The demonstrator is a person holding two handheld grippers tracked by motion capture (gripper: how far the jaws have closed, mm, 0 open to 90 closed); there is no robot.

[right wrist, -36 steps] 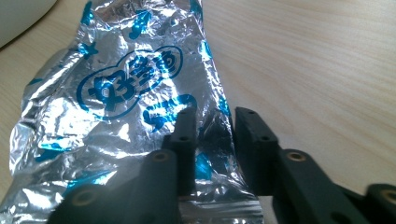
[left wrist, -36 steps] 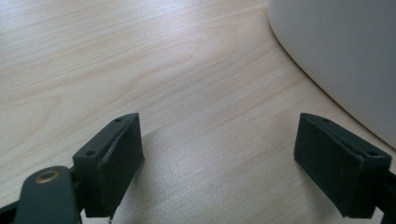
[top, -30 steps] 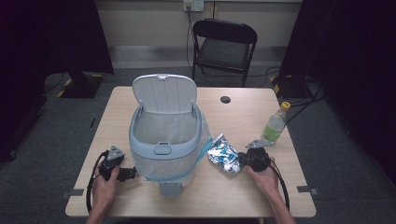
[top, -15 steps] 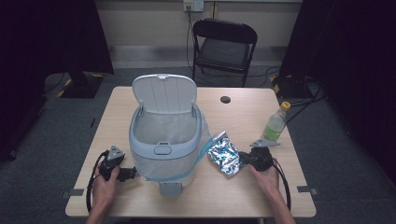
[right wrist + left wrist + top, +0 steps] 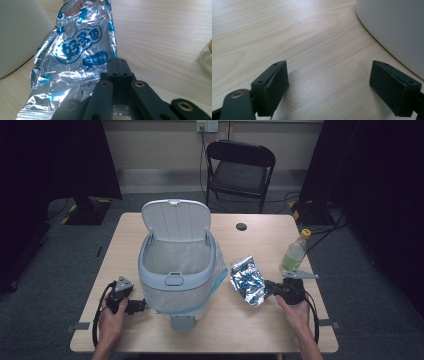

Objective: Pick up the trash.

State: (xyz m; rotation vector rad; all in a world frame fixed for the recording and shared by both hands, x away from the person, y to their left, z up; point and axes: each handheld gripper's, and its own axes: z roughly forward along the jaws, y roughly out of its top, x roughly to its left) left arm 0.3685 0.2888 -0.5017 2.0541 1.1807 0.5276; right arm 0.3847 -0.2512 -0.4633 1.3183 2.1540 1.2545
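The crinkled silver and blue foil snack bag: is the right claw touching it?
Touching. In the right gripper view, the right claw has its jaws closed together on the edge of the crinkled silver and blue foil snack bag.

Left gripper (image 5: pixel 329 87) fingers (image 5: pixel 273 86) spread wide over wooden table (image 5: pixel 287 37), white bin wall (image 5: pixel 397 30) at right

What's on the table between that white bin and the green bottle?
A crinkled silver-and-blue foil wrapper lies between the bin and the bottle, pinched at one edge by the right gripper; the high view shows it.
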